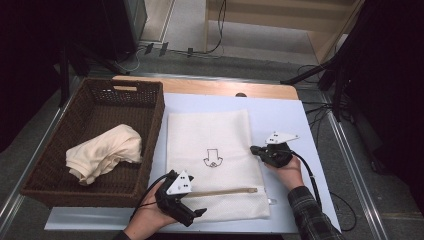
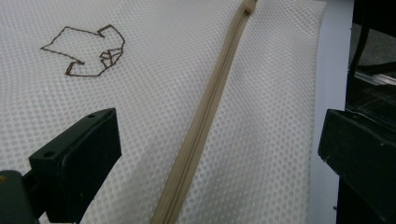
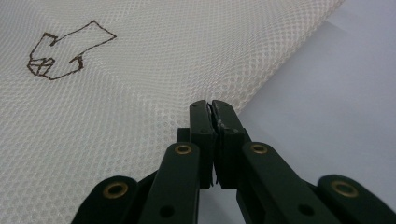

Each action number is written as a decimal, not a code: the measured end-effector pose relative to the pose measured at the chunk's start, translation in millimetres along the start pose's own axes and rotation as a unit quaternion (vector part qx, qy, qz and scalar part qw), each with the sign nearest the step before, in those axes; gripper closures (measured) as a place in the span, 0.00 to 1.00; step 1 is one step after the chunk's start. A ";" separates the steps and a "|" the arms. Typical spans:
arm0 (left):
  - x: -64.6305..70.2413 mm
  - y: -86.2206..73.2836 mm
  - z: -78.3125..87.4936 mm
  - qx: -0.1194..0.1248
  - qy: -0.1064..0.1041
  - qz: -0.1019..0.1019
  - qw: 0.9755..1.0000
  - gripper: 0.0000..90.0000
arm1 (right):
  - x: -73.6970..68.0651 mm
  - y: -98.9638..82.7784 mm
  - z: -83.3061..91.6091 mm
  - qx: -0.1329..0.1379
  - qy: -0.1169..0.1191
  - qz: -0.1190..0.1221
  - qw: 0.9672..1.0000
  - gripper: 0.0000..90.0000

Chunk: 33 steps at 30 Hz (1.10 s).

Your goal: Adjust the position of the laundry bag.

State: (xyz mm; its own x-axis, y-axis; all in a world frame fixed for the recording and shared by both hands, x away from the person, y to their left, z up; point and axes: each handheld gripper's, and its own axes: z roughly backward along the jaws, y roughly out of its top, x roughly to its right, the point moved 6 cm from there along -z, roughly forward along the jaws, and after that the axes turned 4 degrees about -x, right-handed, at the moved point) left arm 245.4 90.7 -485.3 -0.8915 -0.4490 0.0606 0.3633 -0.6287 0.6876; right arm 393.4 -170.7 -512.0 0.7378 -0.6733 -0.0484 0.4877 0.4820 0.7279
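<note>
A white mesh laundry bag (image 1: 212,135) lies flat on the table, with a small brown arrow drawing (image 1: 212,158) at its middle and a tan zipper (image 1: 220,191) across its near end. My left gripper (image 1: 194,209) rests at the bag's near left corner. In the left gripper view it (image 2: 215,158) is open, its jaws standing either side of the zipper (image 2: 205,116). My right gripper (image 1: 257,149) is at the bag's right edge. In the right gripper view it (image 3: 212,106) is shut, pinching the edge of the mesh bag (image 3: 140,84).
A brown wicker basket (image 1: 150,120) stands left of the bag and holds a crumpled cream cloth (image 1: 105,152). The bag lies on a pale blue mat (image 1: 280,112) on the wooden table. Black stands and cables flank the table.
</note>
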 end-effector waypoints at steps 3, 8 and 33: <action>-0.1 -0.1 0.2 0.000 0.000 0.000 1.000 0.00 | 3.7 -0.6 2.0 0.001 -0.005 -0.003 1.000 0.99; -0.1 -0.1 0.4 0.000 -0.001 0.000 1.000 0.00 | 11.8 -2.8 6.3 -0.001 -0.016 -0.007 1.000 0.99; -0.1 -0.8 1.4 0.003 0.001 0.003 1.000 0.00 | 44.9 -15.4 22.9 -0.007 -0.057 -0.036 0.998 0.99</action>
State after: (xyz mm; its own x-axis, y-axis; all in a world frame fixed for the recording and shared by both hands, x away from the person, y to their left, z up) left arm 244.8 92.1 -484.9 -0.8889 -0.4536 0.0639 0.3672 -0.6222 0.6914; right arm 408.4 -221.1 -509.7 0.6423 -0.7661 -0.0219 0.5447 0.4362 0.7163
